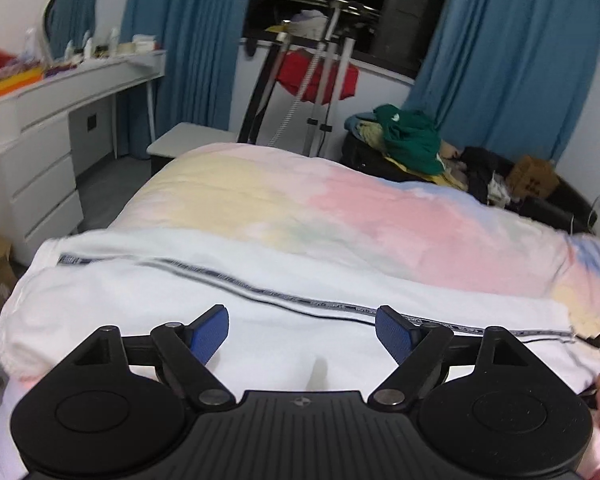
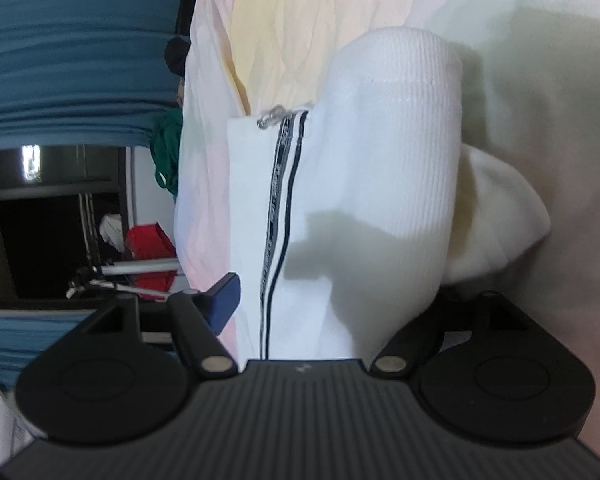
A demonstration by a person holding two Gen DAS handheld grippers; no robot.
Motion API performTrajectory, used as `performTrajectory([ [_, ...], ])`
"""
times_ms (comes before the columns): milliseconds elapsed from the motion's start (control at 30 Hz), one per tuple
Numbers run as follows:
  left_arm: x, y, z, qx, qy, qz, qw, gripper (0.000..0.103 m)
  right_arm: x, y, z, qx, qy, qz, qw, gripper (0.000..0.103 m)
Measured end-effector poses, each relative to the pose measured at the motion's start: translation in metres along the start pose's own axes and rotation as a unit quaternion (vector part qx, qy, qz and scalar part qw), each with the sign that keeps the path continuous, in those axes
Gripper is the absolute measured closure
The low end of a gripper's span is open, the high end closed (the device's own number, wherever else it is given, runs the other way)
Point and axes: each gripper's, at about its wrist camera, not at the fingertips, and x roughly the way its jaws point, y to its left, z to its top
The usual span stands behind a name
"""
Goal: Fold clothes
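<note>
White zip-front garment (image 1: 260, 312) spread flat on the bed (image 1: 340, 204), its ribbed hem (image 2: 404, 128) toward the right claw (image 2: 324, 304), so a fold can be laid; left claw (image 1: 302, 334) above it; both claws spread, pinching nothing.

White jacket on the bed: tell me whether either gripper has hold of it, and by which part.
Neither holds it. The left gripper is open above the white jacket. The right gripper is open too; the jacket's ribbed hem lies between its fingers, ungripped.
</note>
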Motion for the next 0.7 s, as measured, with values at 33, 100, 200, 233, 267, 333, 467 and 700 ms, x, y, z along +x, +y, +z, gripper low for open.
performTrajectory([
  [33, 0.006, -0.008, 0.002, 0.010, -0.001, 0.008, 0.9999, 0.021, 0.002, 0.001, 0.000, 0.000, -0.003, 0.005, 1.000, 0.027],
  [100, 0.018, -0.022, 0.004, 0.031, -0.008, 0.021, 0.9993, 0.021, 0.003, 0.003, -0.001, -0.002, -0.011, 0.012, 1.000, 0.027],
  [200, 0.037, -0.038, 0.006, 0.053, -0.017, 0.028, 0.9981, 0.019, 0.001, 0.010, -0.002, -0.015, -0.022, 0.025, 0.999, 0.028],
  [233, 0.044, -0.044, 0.005, 0.053, -0.018, 0.024, 0.9981, 0.017, 0.000, 0.013, -0.003, -0.020, -0.025, 0.032, 0.999, 0.028],
  [267, 0.054, -0.047, 0.004, 0.050, -0.016, 0.018, 0.9984, 0.016, -0.001, 0.016, -0.003, -0.025, -0.029, 0.038, 0.999, 0.028],
  [333, 0.079, -0.054, -0.001, 0.050, -0.006, 0.021, 0.9985, 0.015, -0.002, 0.020, -0.003, -0.036, -0.036, 0.049, 0.997, 0.028],
  [467, 0.116, -0.067, -0.019, 0.065, 0.004, 0.045, 0.9969, 0.016, 0.000, 0.020, 0.000, -0.048, -0.050, 0.055, 0.996, 0.028],
  [700, 0.146, -0.075, -0.054, 0.122, 0.009, 0.069, 0.9901, 0.015, 0.015, 0.018, -0.001, -0.072, -0.066, 0.008, 0.995, 0.031],
])
